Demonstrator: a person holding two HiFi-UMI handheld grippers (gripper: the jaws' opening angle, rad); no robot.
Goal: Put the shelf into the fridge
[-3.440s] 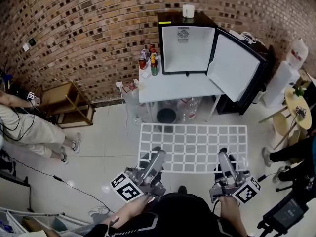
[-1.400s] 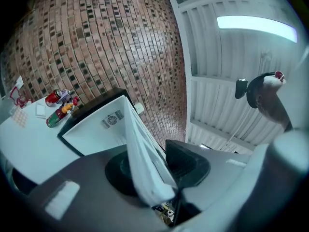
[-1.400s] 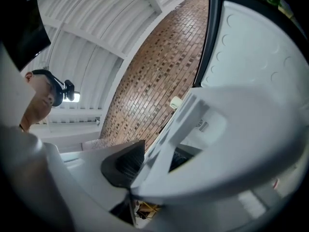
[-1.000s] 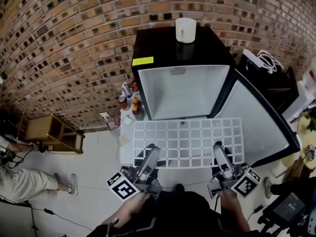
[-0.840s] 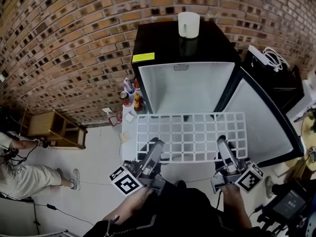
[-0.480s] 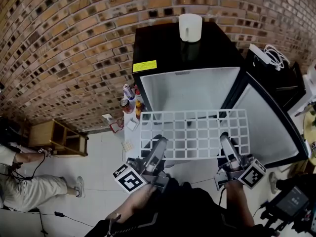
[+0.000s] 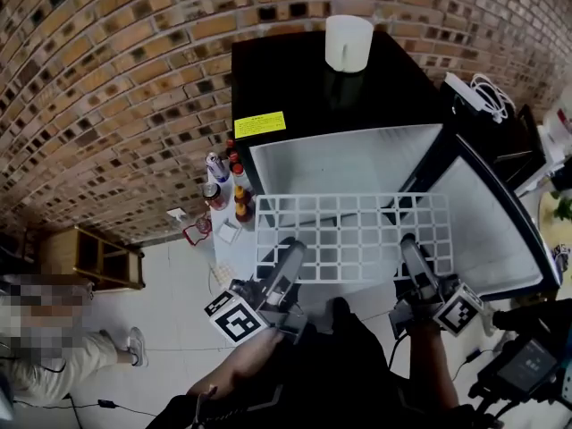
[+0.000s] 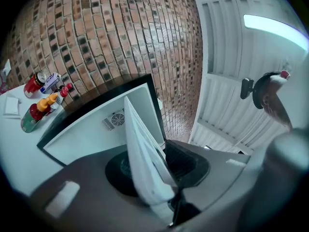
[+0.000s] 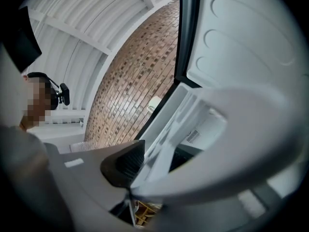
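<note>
A white grid shelf (image 7: 353, 238) is held flat in front of the black fridge (image 7: 295, 88). Its far edge reaches across the bottom of the open white interior (image 7: 344, 161). My left gripper (image 7: 290, 256) is shut on the shelf's near left edge, and my right gripper (image 7: 411, 248) is shut on its near right edge. In the left gripper view the shelf (image 8: 142, 153) runs edge-on between the jaws toward the fridge interior (image 8: 91, 132). The right gripper view shows the shelf (image 9: 166, 141) clamped in the same way, below the fridge door (image 9: 241, 37).
The fridge door (image 7: 487, 231) stands open to the right. A white cup (image 7: 349, 41) sits on the fridge top. Bottles (image 7: 223, 190) stand on a white table left of the fridge. A wooden rack (image 7: 98, 257) and a person (image 7: 45, 329) are on the floor at left.
Both grippers have carried the shelf forward toward the fridge. Its far edge now overlaps the bottom of the open interior; the view has closed in on the fridge.
</note>
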